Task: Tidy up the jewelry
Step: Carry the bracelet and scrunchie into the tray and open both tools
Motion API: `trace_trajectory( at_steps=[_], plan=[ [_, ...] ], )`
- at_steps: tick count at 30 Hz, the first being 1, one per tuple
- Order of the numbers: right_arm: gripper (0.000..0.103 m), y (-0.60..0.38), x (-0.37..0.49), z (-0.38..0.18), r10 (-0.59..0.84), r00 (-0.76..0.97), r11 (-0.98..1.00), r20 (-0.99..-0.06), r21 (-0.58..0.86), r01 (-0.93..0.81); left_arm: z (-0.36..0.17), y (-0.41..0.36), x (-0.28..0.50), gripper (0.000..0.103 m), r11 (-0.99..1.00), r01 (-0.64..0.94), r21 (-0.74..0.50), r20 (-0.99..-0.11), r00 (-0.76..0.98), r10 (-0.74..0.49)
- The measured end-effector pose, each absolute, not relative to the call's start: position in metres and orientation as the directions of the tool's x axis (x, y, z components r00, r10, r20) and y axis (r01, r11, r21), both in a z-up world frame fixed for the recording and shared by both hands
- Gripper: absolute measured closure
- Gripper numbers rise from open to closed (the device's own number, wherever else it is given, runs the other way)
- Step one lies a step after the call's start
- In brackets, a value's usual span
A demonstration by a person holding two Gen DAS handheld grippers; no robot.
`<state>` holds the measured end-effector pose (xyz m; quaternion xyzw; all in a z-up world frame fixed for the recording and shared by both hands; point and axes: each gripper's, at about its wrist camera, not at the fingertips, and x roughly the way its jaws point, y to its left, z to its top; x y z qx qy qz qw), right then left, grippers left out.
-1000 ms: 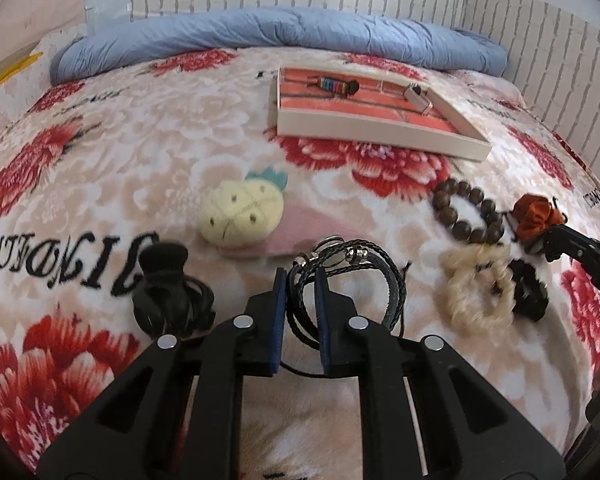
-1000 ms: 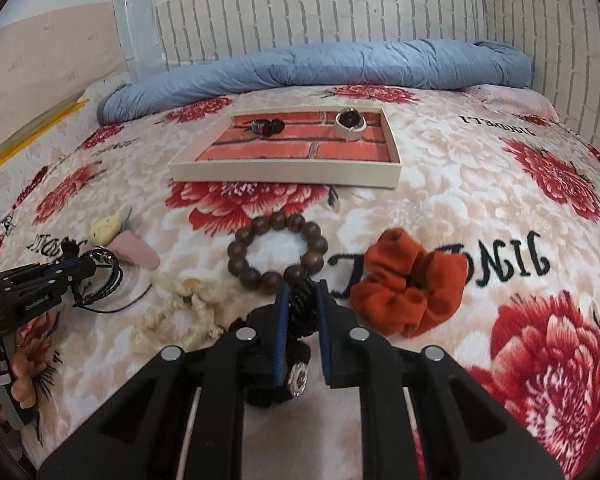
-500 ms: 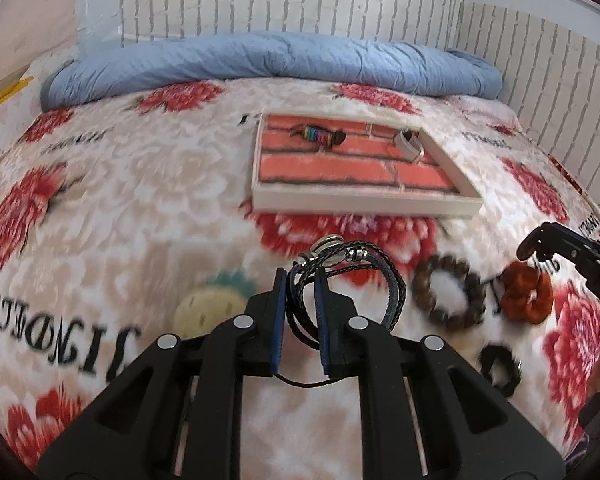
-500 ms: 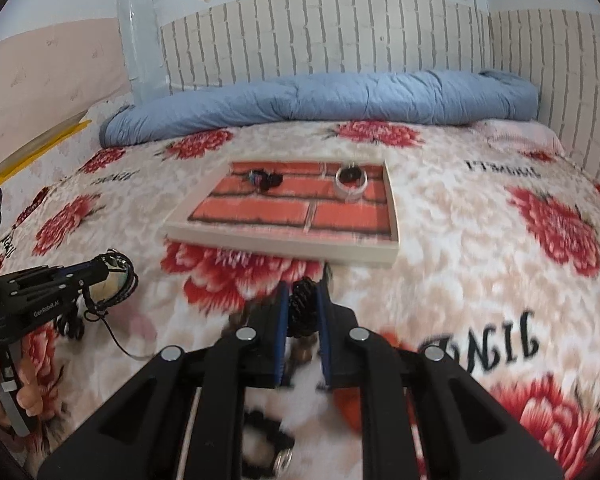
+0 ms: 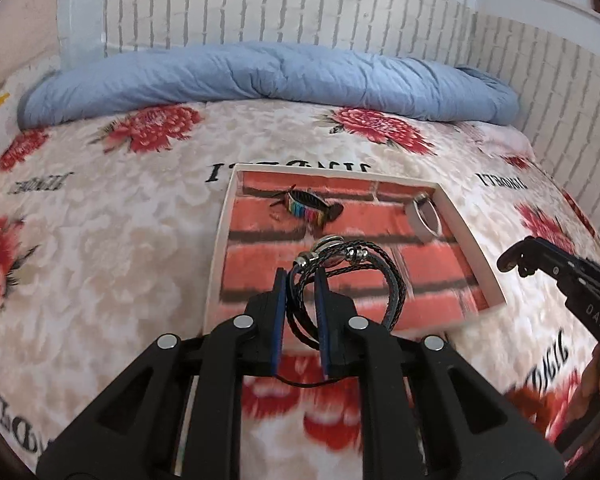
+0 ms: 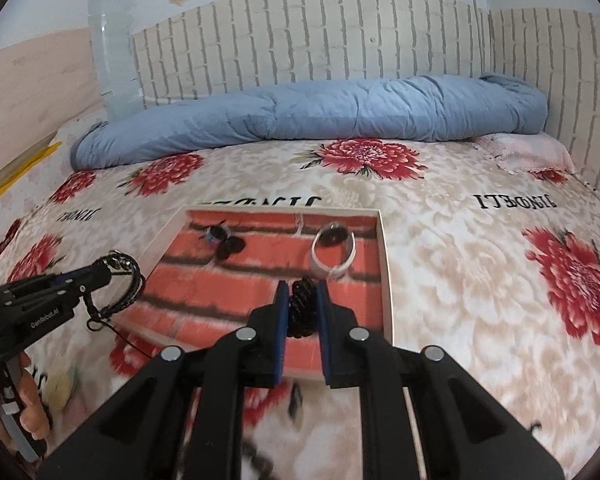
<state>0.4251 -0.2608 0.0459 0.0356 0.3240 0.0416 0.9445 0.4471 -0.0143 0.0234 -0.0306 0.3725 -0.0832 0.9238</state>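
My left gripper is shut on a black braided bracelet with silver clasps and holds it above the near part of the brick-patterned tray. My right gripper is shut on a black hair tie and holds it over the tray's near right part. In the tray lie a rainbow-striped bracelet and a white ring-shaped bangle. The right gripper shows at the right of the left wrist view. The left gripper shows at the left of the right wrist view.
The tray lies on a bed with a red-flower blanket. A rolled blue quilt lies along the far edge below a brick-pattern wall. A pale plush item lies at the near left.
Both grippers have lifted off the blanket and moved forward over the tray, each carrying its item. The loose jewelry on the blanket has dropped out of view.
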Motion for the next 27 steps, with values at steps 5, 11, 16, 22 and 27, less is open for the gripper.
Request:
trace_trajectory(
  at_steps=[5, 11, 16, 22, 27],
  plan=[
    [0.089, -0.269, 0.473, 0.026, 0.073, 0.758, 0.996, -0.648, 0.086, -0.023, 0.002, -0.019, 0.501, 0.09, 0.99, 0.1, -0.104, -0.731, 0.667, -0.144],
    [0.089, -0.277, 0.508, -0.002, 0.045, 0.729, 0.997, -0.683, 0.081, 0.014, -0.024, -0.021, 0.544, 0.09, 0.995, 0.073, -0.072, -0.77, 0.63, -0.102],
    [0.089, -0.28, 0.523, -0.018, 0.026, 0.702, 0.998, -0.712, 0.062, 0.026, -0.036, -0.022, 0.567, 0.09, 0.997, 0.058, -0.045, -0.794, 0.603, -0.071],
    [0.089, -0.284, 0.532, -0.031, 0.017, 0.681, 0.998, -0.732, 0.051, 0.03, -0.044, -0.022, 0.583, 0.09, 0.998, 0.051, -0.025, -0.814, 0.579, -0.05],
    [0.089, -0.281, 0.538, -0.032, -0.003, 0.677, 1.0, -0.736, 0.008, 0.012, -0.053, -0.022, 0.588, 0.089, 0.999, 0.046, 0.001, -0.829, 0.558, -0.025]
  ],
)
